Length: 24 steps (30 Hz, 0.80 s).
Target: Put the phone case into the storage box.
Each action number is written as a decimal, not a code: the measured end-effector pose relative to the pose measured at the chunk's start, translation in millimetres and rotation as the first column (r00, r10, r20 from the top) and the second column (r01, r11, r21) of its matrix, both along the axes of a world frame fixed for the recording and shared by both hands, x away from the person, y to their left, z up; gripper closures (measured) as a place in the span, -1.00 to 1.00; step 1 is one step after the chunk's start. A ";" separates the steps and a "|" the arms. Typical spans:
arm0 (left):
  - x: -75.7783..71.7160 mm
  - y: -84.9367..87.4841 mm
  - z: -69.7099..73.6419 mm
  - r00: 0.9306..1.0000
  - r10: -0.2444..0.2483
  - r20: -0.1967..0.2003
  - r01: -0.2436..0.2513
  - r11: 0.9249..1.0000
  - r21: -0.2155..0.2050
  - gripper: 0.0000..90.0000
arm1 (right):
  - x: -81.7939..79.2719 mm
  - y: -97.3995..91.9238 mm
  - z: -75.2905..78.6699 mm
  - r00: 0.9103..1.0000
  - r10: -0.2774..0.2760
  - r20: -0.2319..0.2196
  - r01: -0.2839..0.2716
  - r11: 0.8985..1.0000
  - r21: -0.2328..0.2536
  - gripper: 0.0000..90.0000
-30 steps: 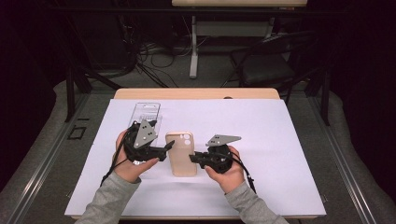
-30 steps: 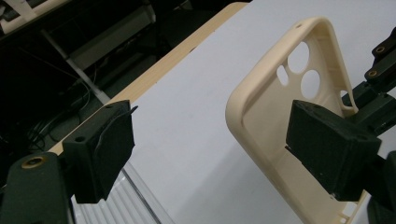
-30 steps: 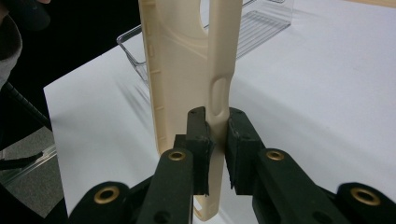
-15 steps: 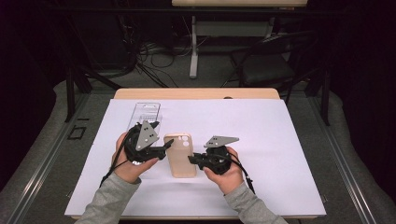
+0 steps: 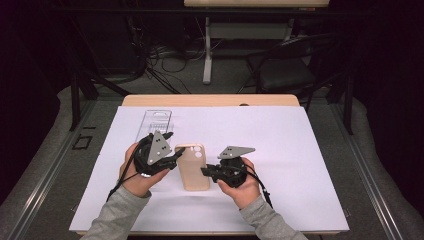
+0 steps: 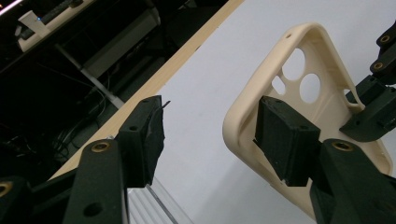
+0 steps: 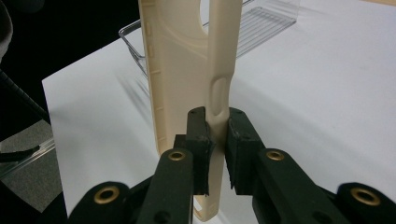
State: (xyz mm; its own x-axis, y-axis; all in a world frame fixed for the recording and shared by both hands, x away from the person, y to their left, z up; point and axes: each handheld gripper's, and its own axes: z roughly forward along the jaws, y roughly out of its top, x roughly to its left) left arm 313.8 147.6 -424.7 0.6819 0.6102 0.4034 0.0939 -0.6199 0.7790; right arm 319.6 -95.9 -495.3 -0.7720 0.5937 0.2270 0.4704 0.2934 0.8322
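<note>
The cream-coloured, soft-looking plastic phone case lay just above the white sheet covering the wooden table, nearer its front edge than its back and slightly left of centre, camera cut-outs toward the back edge. The right gripper was clamped on the case's right side wall, pads pinching the thin rim near a button dimple. The left gripper had just been closing; one pad sat inside the case against the left wall, the other remained clear outside, so the rim stood between the jaws but was not yet pinched. Whether the inner pad actually pressed the wall was hard to tell from the left gripper view. A clear ribbed plastic tray sat toward the back-left of the sheet, apart from the case. Judgement: the case should be light and flexible, likely to bow or twist if held by one wall alone; the side rims, mid-length and away from the cut-outs, looked the soundest holds, with moderate squeeze.
</note>
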 end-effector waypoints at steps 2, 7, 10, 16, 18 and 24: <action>-0.4 0.0 0.2 1.000 -0.003 -0.003 0.003 1.000 0.002 0.02 | 0.0 0.1 -0.1 1.000 -0.001 0.001 0.001 1.000 0.001 0.80; -1.5 -1.2 -0.2 1.000 -0.008 -0.004 0.008 1.000 0.013 0.16 | -0.2 0.1 -0.1 1.000 0.000 0.000 0.000 1.000 0.000 0.80; -1.7 -1.8 -0.5 1.000 -0.012 -0.004 0.012 1.000 0.020 0.23 | -0.2 0.2 0.0 1.000 0.000 0.000 0.000 1.000 -0.001 0.80; -1.9 -2.2 -0.3 1.000 -0.021 -0.017 0.022 0.999 0.045 0.35 | 0.2 -0.2 0.0 1.000 -0.001 0.003 0.001 1.000 -0.001 0.80; -2.2 -2.7 -0.4 1.000 -0.022 -0.020 0.023 0.999 0.046 0.38 | 0.1 -0.3 0.0 1.000 -0.001 0.004 0.001 1.000 -0.002 0.80; -2.2 -3.7 -0.8 0.999 -0.032 -0.019 0.033 0.997 0.066 0.43 | -0.2 -0.1 0.1 1.000 -0.001 0.002 0.001 1.000 -0.004 0.80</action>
